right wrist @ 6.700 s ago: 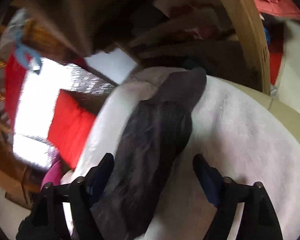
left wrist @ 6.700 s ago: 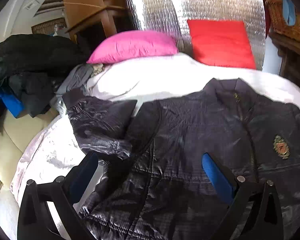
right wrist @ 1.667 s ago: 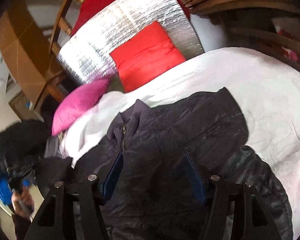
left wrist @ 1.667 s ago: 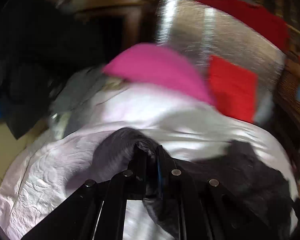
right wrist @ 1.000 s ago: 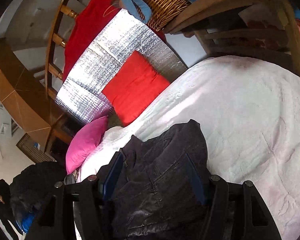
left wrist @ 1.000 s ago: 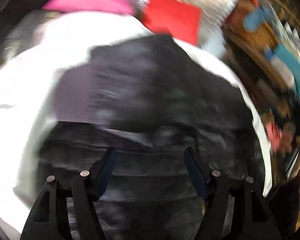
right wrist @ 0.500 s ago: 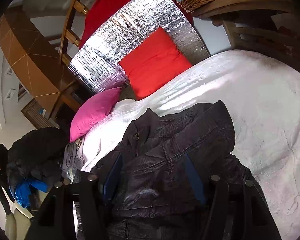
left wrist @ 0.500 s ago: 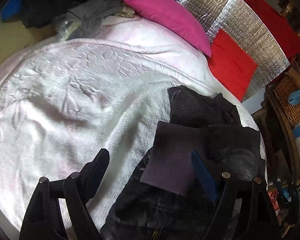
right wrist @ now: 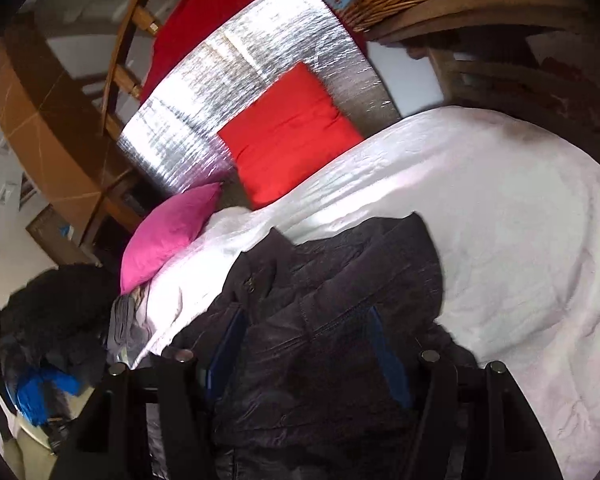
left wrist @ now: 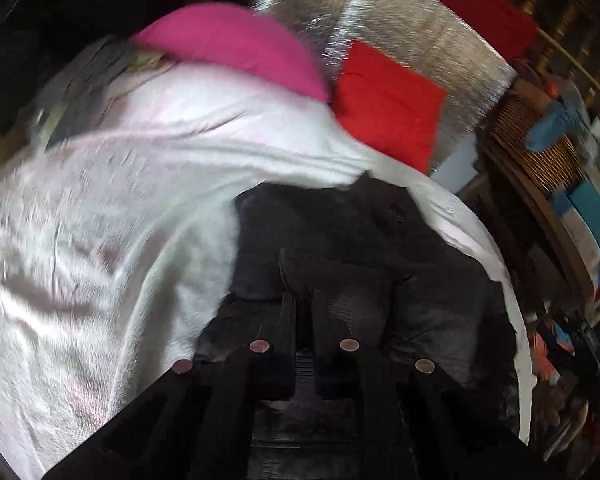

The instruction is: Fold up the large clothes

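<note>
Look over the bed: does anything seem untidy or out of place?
Yes. The dark jacket lies bunched and skewed on the white bedspread, only partly folded. A heap of dark clothes is piled beside the bed, near the pink pillow.

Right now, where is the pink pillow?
In the right wrist view the pink pillow lies at the bed's head, left of the red cushion, beyond the dark jacket.

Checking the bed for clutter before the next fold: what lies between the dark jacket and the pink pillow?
Only bare white bedspread separates the dark jacket from the pink pillow; the right wrist view shows it sharply, the left wrist view blurrily.
</note>
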The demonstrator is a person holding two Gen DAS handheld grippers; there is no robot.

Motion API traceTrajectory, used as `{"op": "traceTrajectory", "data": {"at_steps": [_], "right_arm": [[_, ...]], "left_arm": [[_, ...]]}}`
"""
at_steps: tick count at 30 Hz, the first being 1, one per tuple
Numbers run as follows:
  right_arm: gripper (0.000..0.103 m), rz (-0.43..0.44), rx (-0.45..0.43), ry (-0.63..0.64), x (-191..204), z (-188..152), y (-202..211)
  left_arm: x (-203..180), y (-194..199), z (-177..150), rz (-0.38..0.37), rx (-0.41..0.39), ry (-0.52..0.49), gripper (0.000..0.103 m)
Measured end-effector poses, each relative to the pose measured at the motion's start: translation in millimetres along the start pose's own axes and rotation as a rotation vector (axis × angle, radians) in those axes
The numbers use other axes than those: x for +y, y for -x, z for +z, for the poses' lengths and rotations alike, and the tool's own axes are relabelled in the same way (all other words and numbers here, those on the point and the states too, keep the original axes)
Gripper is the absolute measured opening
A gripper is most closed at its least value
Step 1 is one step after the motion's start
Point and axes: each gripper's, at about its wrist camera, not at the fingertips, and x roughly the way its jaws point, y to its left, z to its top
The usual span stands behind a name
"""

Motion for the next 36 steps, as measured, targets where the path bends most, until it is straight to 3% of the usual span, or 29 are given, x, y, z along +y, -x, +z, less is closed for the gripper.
{"op": "traceTrajectory", "data": {"at_steps": [6,10,12,14,15,16,17,18,21,25,28,30,33,36], "right_arm": [[0.067,-0.003,-0.015,-0.069,-25.8,13.1,15.7],[0.067,0.034,0.014,-0.097,-38.2,18.7,18.9],[0.067,0.101,0.074,-0.123,-45.7,20.1,13.9],[0.072,0.189,0.151,-0.162,-51.9,17.0,6.0],[0.074,0.221,0.192,-0.178,-54.1,14.2,2.1],[0.075,0.241,0.224,-0.182,-54.9,11.3,-0.3],[0.075,0.25,0.241,-0.175,-54.6,8.7,-1.6],[0.075,0.252,0.26,-0.163,-53.6,6.3,-2.0],[0.077,0.255,0.327,-0.136,-52.5,-4.1,-6.6],[0.077,0.18,0.418,-0.146,-62.9,-17.4,-17.3],[0.077,0.148,0.421,-0.124,-69.0,-21.9,-8.5],[0.076,0.172,0.442,-0.131,-71.8,-26.4,-1.3],[0.076,0.149,0.453,-0.139,-75.7,-39.2,2.5],[0.071,0.107,0.479,-0.193,-82.9,-54.1,-8.8]], "left_arm": [[-134.1,16.3,28.7,-0.019,0.036,-0.22,0.005],[-228.1,12.2,29.7,-0.089,0.071,-0.309,0.005],[-265.0,14.0,23.5,-0.151,0.12,-0.354,0.008],[-288.8,22.9,16.1,-0.196,0.147,-0.399,0.028],[-291.3,31.1,14.3,-0.2,0.115,-0.412,0.051],[-289.9,39.2,12.8,-0.193,0.072,-0.421,0.07],[-286.3,45.6,11.9,-0.176,0.031,-0.428,0.074],[-274.8,52.2,9.1,-0.133,-0.017,-0.436,0.074],[-235.0,48.7,5.8,0.009,-0.031,-0.409,0.074],[-152.8,32.3,-6.2,0.274,-0.051,-0.31,0.074],[-87.6,23.9,-22.0,0.413,-0.07,-0.202,0.074],[-60.7,19.5,-31.8,0.439,-0.086,-0.153,0.067],[-34.3,3.5,-36.5,0.423,-0.067,-0.101,0.035],[-17.0,-10.2,-41.9,0.375,-0.014,-0.064,0.034]]}}
